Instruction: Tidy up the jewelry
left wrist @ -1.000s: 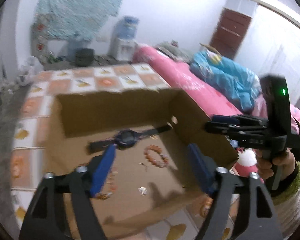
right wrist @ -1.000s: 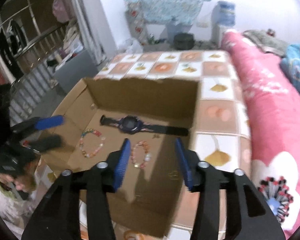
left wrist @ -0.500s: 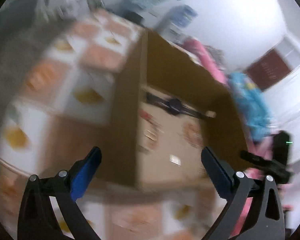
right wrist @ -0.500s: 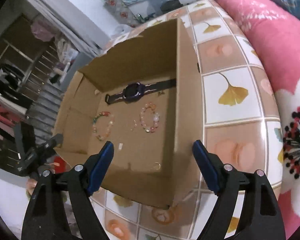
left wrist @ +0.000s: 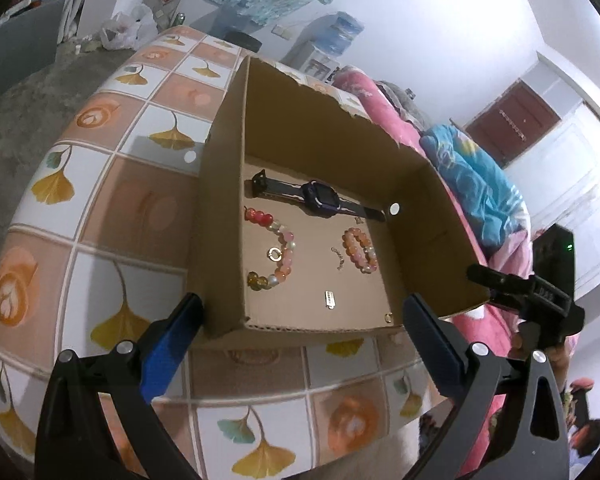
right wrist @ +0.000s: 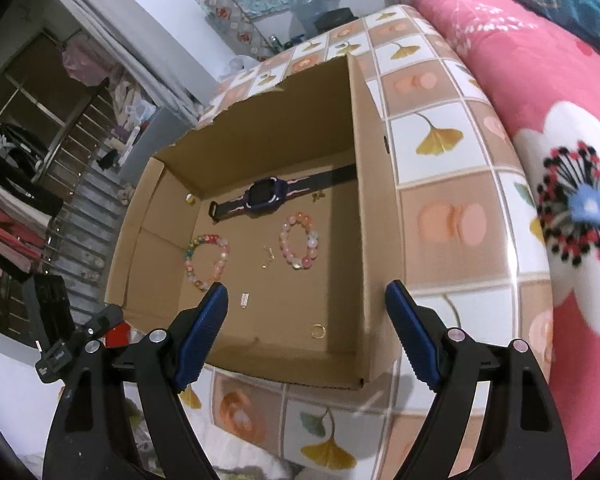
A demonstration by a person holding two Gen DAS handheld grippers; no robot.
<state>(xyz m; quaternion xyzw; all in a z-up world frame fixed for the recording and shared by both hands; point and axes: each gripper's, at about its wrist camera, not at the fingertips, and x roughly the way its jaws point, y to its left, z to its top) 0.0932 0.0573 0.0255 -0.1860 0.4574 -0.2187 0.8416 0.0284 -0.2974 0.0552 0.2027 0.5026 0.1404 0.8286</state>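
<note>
An open cardboard box [left wrist: 220,200] sits on a tiled tabletop [left wrist: 112,208]. On its floor lie a dark watch [left wrist: 320,198], a mixed-bead bracelet [left wrist: 280,248] with a gold ring [left wrist: 275,254] inside its loop, a pink bracelet [left wrist: 360,250], a thin chain [left wrist: 338,258], a silver clip [left wrist: 330,300] and another gold ring [left wrist: 388,317]. My left gripper [left wrist: 302,308] hovers open before the box's near wall, nothing between its fingers. My right gripper [right wrist: 306,292] stands open above the near right part of the box [right wrist: 374,240], over the watch [right wrist: 266,194], both bracelets [right wrist: 300,242] and ring [right wrist: 318,331].
A pink flowered quilt [right wrist: 560,160] borders the table on the right, with a blue blanket [left wrist: 472,176] further back. Clothes racks [right wrist: 20,184] stand to the left. A water dispenser [left wrist: 332,40] and a dark pot [right wrist: 334,18] are beyond the table's far end.
Both grippers have opened wider and rolled. The left one has drawn back from inside the box to its near left corner. The right one has shifted toward the box's right wall.
</note>
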